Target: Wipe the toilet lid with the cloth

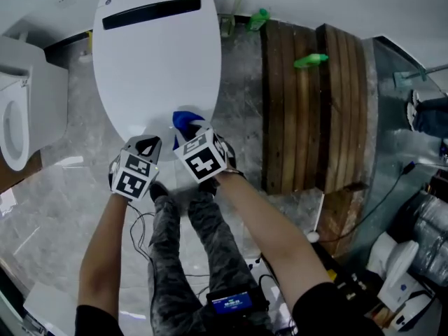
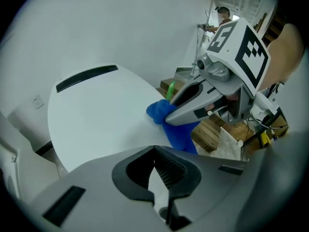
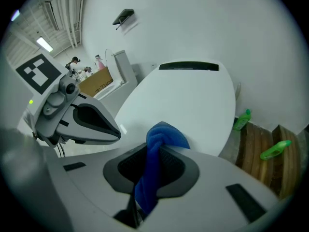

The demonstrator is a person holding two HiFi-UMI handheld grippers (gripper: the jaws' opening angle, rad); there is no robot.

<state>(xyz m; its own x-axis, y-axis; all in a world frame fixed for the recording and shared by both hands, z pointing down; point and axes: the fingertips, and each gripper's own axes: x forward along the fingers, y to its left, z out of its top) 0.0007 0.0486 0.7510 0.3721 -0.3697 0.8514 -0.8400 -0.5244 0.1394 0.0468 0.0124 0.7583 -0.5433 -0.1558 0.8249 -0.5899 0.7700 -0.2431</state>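
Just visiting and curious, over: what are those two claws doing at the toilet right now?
Left claw shut, empty. Right claw shut on blue cloth, cloth at near edge of toilet lid. Nothing blocking the lid.

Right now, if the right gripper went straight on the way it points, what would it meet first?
Probably the white toilet lid, near its front edge; the blue cloth clamped in the right gripper would press onto it first.
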